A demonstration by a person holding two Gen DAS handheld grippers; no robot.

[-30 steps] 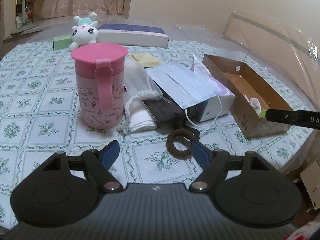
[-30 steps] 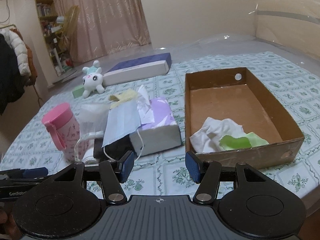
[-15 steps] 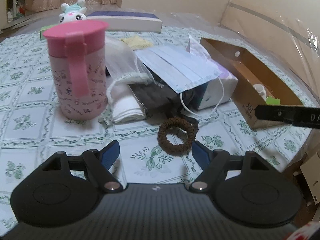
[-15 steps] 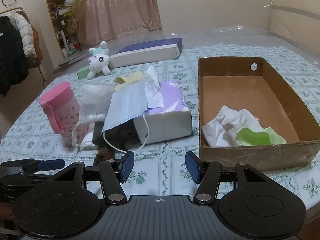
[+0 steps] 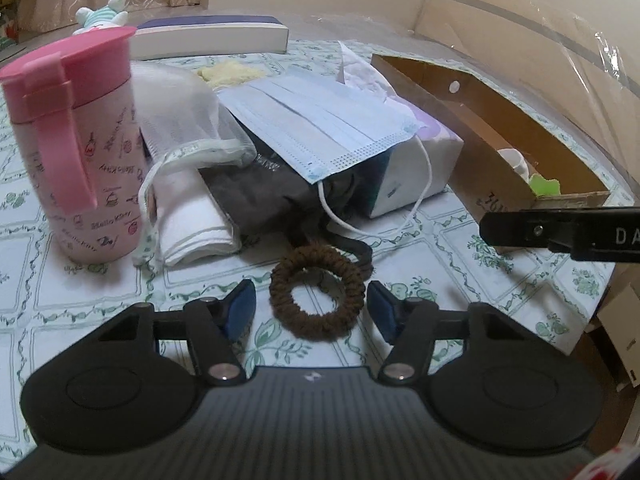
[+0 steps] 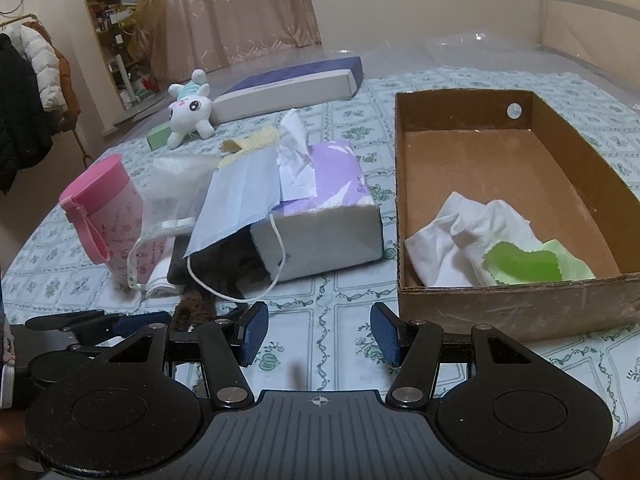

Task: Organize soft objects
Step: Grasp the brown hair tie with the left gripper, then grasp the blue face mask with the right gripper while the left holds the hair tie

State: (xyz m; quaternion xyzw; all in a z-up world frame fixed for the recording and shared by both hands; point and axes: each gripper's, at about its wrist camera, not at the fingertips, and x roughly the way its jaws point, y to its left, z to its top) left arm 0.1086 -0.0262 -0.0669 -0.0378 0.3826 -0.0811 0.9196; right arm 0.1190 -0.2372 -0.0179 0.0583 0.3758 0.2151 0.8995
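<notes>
A brown hair scrunchie point(image 5: 317, 291) lies flat on the patterned tablecloth. My left gripper point(image 5: 312, 310) is open, its blue pads on either side of the scrunchie, not touching it. A blue face mask point(image 5: 320, 124) drapes over a dark cloth point(image 5: 260, 196) and a tissue box point(image 5: 412, 168). A folded white cloth point(image 5: 192, 216) and a mesh bag point(image 5: 180, 116) lie left of them. My right gripper point(image 6: 318, 334) is open and empty in front of the cardboard box point(image 6: 520, 304), which holds a white cloth point(image 6: 460, 232) and green cloth point(image 6: 520, 264).
A pink lidded cup point(image 5: 68, 152) stands at the left. A plush bunny point(image 6: 190, 110), a long flat blue-and-white box point(image 6: 288, 84) and a yellow cloth point(image 5: 228, 74) lie farther back. The table edge drops off at the right.
My left gripper has moved forward and down, so the scrunchie now lies between its open fingers. My right gripper has drawn slightly closer to the table.
</notes>
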